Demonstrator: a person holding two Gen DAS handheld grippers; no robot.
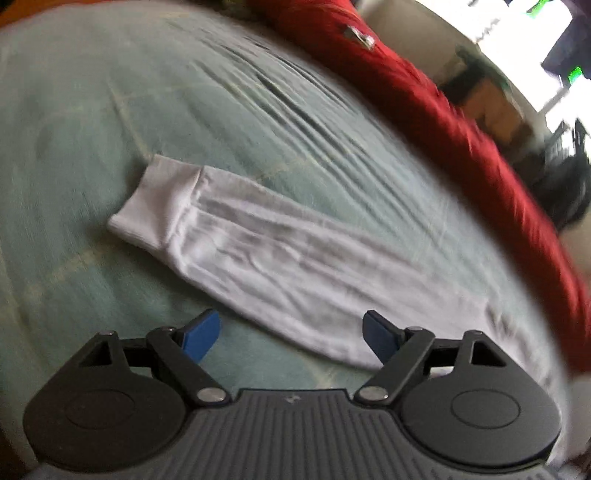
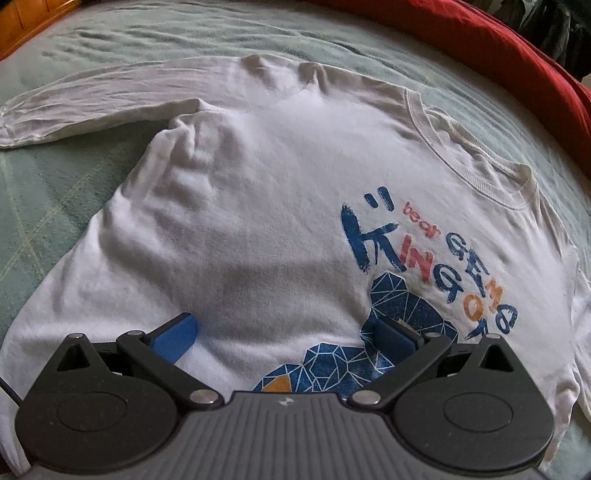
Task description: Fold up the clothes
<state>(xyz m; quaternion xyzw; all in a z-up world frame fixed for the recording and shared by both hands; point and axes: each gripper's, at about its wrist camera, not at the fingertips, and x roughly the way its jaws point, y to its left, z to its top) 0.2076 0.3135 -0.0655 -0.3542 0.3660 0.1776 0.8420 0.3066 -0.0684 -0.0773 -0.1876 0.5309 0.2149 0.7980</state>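
A white long-sleeved shirt (image 2: 258, 206) lies spread face up on a pale green bedsheet (image 2: 55, 192), with a blue and red print (image 2: 410, 258) on its chest. One sleeve (image 1: 258, 254) stretches flat across the sheet, its cuff (image 1: 147, 203) toward the left in the left wrist view. My left gripper (image 1: 291, 336) hovers open over the sleeve's wider end, nothing between its blue pads. My right gripper (image 2: 284, 338) stands open just above the shirt's chest, jaws wide, gripping nothing.
A red blanket (image 1: 424, 96) runs along the far edge of the bed, also seen as red cloth (image 2: 517, 51). A wooden bed frame (image 2: 40, 22) shows at the top left. Cluttered room and bright window (image 1: 535, 44) lie beyond the bed.
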